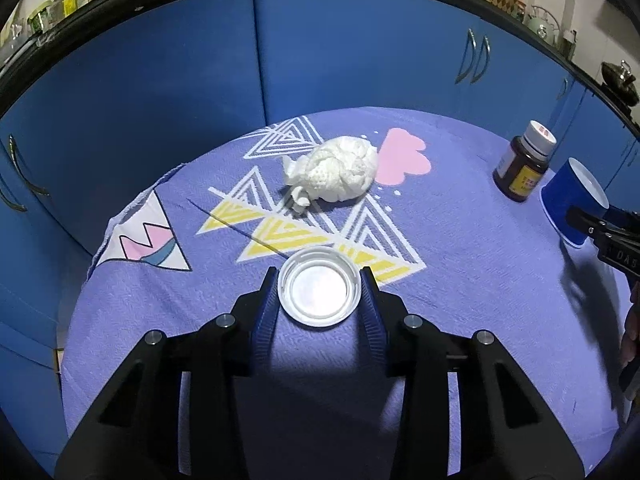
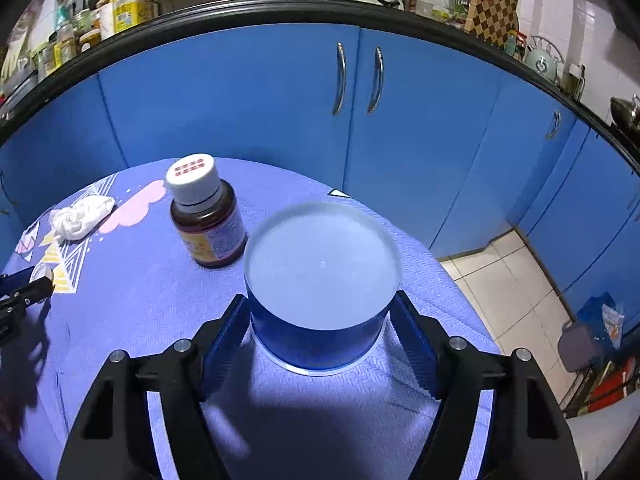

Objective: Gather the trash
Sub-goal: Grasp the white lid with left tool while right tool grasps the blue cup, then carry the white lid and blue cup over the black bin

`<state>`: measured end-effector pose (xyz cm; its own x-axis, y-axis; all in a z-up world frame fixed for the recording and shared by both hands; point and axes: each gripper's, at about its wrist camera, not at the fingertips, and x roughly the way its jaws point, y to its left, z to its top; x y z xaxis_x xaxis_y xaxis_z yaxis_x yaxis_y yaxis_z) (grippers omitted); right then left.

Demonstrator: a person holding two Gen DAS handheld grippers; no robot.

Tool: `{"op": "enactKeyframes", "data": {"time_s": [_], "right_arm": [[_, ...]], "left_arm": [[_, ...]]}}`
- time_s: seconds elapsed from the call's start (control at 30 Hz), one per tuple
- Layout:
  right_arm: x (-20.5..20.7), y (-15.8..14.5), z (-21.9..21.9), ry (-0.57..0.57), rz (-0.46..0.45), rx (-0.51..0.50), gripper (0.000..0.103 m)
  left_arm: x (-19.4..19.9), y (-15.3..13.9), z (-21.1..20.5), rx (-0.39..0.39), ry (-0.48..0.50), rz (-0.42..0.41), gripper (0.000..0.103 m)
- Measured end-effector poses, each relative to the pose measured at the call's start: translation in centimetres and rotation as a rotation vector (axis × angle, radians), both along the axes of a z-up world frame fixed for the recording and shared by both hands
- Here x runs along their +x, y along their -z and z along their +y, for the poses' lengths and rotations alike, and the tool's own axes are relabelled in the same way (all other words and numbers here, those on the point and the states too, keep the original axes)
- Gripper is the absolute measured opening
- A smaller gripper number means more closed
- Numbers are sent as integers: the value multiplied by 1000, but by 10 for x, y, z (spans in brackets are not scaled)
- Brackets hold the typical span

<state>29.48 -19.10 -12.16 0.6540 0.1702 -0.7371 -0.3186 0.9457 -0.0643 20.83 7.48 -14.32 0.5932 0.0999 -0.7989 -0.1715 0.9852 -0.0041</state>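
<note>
Lid [image 1: 319, 287], light rigid plastic, pinched at rim by left gripper [image 1: 320, 286]. Upturned paper cup [image 2: 322, 276], crushable: right gripper [image 2: 320, 320] brackets its wall, contact unclear. Soft tissue wad [image 1: 336, 170] at twelve o'clock.

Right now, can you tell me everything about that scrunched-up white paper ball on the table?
The crumpled tissue is white, soft-looking paper squeezed into a lumpy ball, with a dotted embossed texture and a small twisted tail sticking out at one side. It lies loose on the purple patterned tablecloth, over the white triangle print and right beside a pink cloud shape. Only the cloth touches it; neither gripper is near it.
</note>
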Motion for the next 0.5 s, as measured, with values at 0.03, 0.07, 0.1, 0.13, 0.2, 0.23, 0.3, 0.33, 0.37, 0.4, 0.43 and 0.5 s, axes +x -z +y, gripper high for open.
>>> {"op": "enactKeyframes", "data": {"time_s": [0.03,0.07,0.1,0.13,0.2,0.23,0.3,0.33,0.37,0.4,0.43,0.5], "right_arm": [[-2,-1,0,-2,-3,-3,70],[-5,-2,0,-6,-3,-1,70],[-7,-3,1,-8,-3,-1,70],[-11,-4,1,-11,-6,-5,70],[-19,-6,2,-18,-9,-11,70],[-23,-8,2,-21,-11,-13,70],[-33,-11,1,-24,-16,-15,70],[-37,-13,1,-26,-18,-17,70],[-42,-14,1,-28,-21,-17,70],[-45,-16,1,-28,-23,-18,70],[-50,-18,-2,-27,-28,-21,70],[-59,-22,-6,-26,-34,-20,70]], "left_arm": [[-1,0,-1,0,3,1,41],[-2,0,-2,0,6,2,41],[-6,-1,-3,-2,9,4,41],[-7,-2,-5,-6,13,6,41],[-10,-4,-7,-9,19,7,41],[-12,-5,-9,-8,22,6,41],[-17,-9,-14,-5,32,0,41],[-20,-11,-17,-5,37,-1,41],[-21,-12,-20,-2,42,-2,41],[-24,-13,-25,4,49,-4,41],[-27,-14,-31,10,60,-5,41],[-30,-16,-40,13,81,-5,41]]}}
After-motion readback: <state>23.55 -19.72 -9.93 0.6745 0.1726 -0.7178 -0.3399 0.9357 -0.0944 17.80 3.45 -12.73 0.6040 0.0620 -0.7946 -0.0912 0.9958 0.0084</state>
